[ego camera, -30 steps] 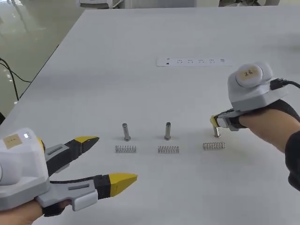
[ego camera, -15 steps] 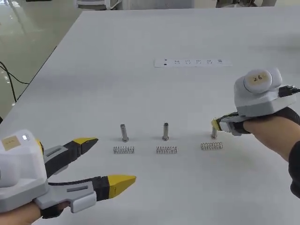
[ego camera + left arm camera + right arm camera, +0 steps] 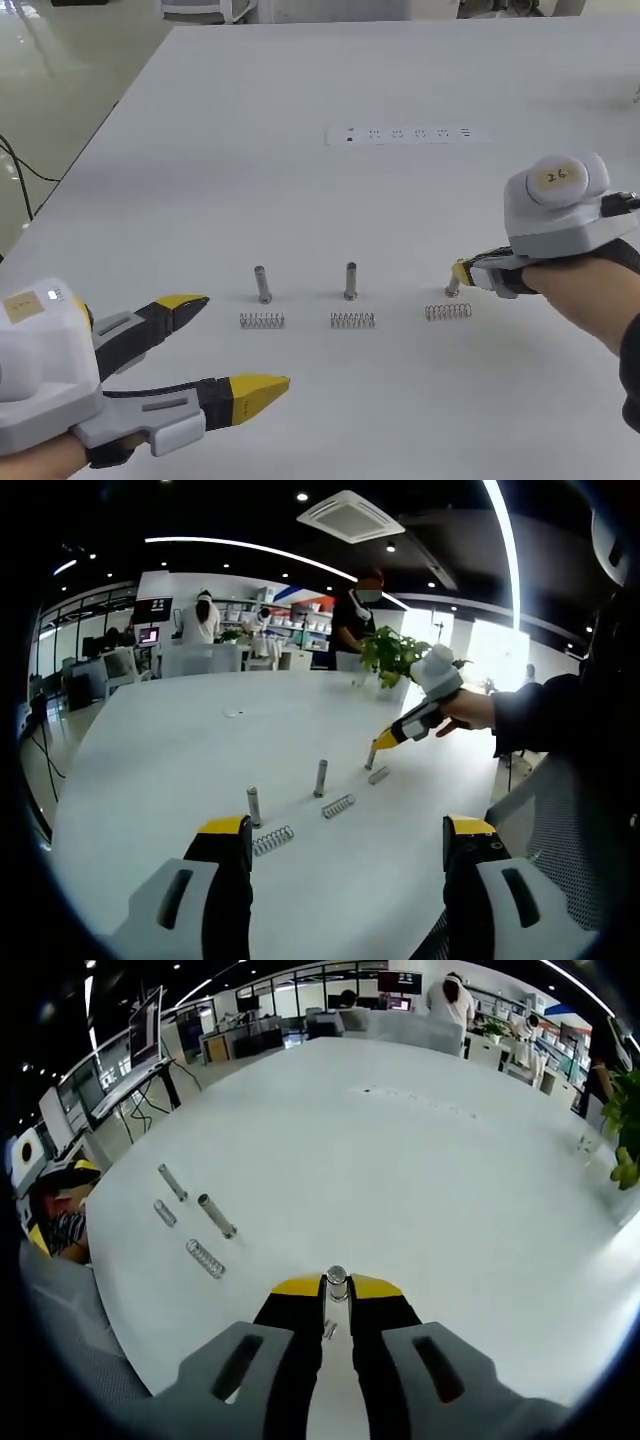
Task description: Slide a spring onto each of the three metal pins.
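Item: white counter (image 3: 300,200), carrying three metal pins and three springs, all loose on its surface. The left pin (image 3: 261,283), middle pin (image 3: 350,280) and right pin (image 3: 452,288) are standing upright in a row across the head view, well apart from one another. The left spring (image 3: 262,320), middle spring (image 3: 352,320) and right spring (image 3: 447,312) are lying on their sides, each just in front of its own pin on the person's side and apart from it; none is sitting on a pin. A white power strip (image 3: 408,134) is lying flat farther back on the counter. Right gripper (image 3: 460,272): it is reaching in from the right at the end of the row, and in the right gripper view its yellow-tipped jaws are standing almost closed, with the head of the right pin sitting between the tips, so they appear to be pinching it; the right spring is lying on the counter just beside and below those tips, not held. Left gripper (image 3: 225,345): it is hovering low at the near left of the counter with its jaws spread wide and holding nothing; the left pin and left spring are lying ahead of the jaws, near but clear of both tips.
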`<state>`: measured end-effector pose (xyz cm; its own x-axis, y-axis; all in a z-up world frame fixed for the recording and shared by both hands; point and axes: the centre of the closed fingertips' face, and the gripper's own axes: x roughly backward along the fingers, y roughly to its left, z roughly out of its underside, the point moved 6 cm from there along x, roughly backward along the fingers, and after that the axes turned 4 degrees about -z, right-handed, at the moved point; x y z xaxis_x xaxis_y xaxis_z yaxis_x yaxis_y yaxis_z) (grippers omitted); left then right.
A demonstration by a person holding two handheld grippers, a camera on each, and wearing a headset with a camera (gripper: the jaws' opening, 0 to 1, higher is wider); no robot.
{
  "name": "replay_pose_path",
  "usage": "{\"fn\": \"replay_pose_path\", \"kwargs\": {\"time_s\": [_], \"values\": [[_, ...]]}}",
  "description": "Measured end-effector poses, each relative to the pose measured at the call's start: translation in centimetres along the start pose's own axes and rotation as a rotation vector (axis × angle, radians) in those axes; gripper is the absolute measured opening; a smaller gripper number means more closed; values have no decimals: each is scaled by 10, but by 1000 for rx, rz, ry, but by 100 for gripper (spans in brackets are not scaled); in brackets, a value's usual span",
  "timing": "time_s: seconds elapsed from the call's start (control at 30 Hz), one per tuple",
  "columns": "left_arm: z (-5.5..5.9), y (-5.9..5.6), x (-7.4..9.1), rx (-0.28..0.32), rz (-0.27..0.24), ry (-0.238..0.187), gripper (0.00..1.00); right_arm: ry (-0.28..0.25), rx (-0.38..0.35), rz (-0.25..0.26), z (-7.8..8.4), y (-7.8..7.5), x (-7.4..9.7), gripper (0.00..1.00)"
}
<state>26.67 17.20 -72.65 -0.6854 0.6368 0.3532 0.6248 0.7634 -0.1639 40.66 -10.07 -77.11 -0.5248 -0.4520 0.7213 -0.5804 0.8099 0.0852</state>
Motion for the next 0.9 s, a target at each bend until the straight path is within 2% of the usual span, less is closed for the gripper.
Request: {"fn": "replay_pose_path", "kwargs": {"time_s": [0.53, 0.9], "values": [[0, 0, 0, 0, 0, -2, 77, -21, 13, -5, -3, 0, 2, 16], [0, -1, 0, -1, 2, 1, 77, -17, 31, -20, 8, -2, 8, 18]]}}
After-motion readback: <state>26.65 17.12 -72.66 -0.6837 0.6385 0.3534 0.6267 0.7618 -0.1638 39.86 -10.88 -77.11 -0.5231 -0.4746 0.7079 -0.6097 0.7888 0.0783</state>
